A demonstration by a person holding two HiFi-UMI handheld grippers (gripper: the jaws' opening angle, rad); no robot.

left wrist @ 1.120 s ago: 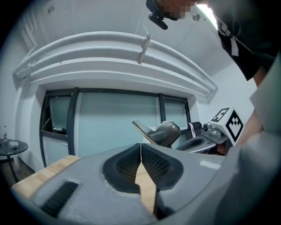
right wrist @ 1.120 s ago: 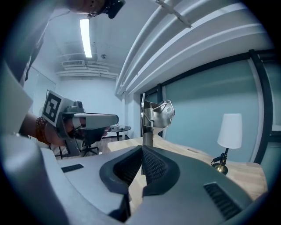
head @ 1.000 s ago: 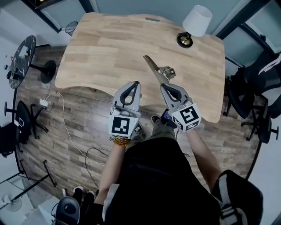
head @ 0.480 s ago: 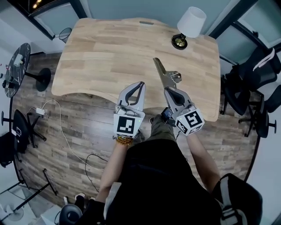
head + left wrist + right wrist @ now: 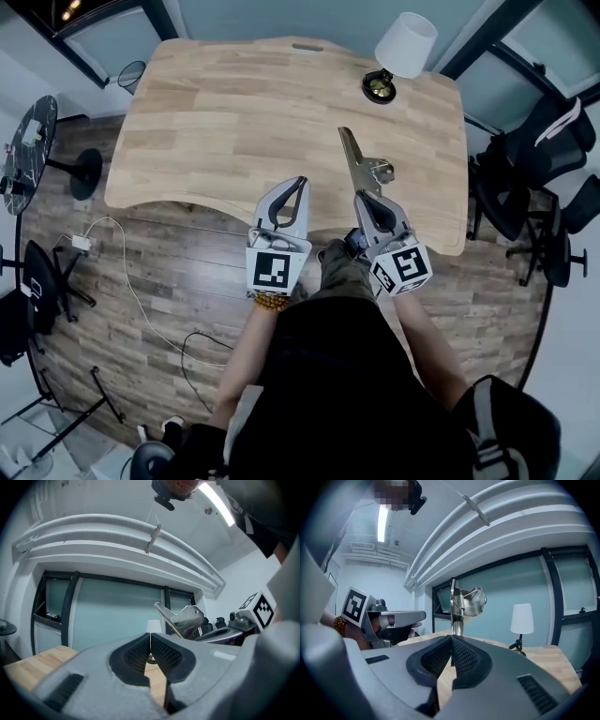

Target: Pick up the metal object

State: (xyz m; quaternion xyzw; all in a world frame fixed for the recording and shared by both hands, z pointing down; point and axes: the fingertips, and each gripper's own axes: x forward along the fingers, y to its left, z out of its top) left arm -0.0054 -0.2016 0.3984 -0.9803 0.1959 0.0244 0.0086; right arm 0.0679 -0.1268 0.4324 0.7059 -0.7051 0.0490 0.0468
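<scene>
The shiny, hinged metal object with a coil spring [image 5: 357, 165] is sitting clamped between the jaws of the right gripper [image 5: 361, 198], which are pressing together on its lower end. In the right gripper view the metal object [image 5: 459, 603] is rising upright out of the right gripper [image 5: 451, 647]. It is being held in the air over the near edge of the light wooden table [image 5: 216, 112] (the left gripper view shows it against the window, above the tabletop). The left gripper [image 5: 300, 181] is hovering just beside it with its jaws together on nothing. A lamp with a white shade and a brass base [image 5: 403, 49] is standing at the table's far right corner. Black office chairs [image 5: 525, 178] are standing to the right on the wood-plank floor [image 5: 169, 272].
</scene>
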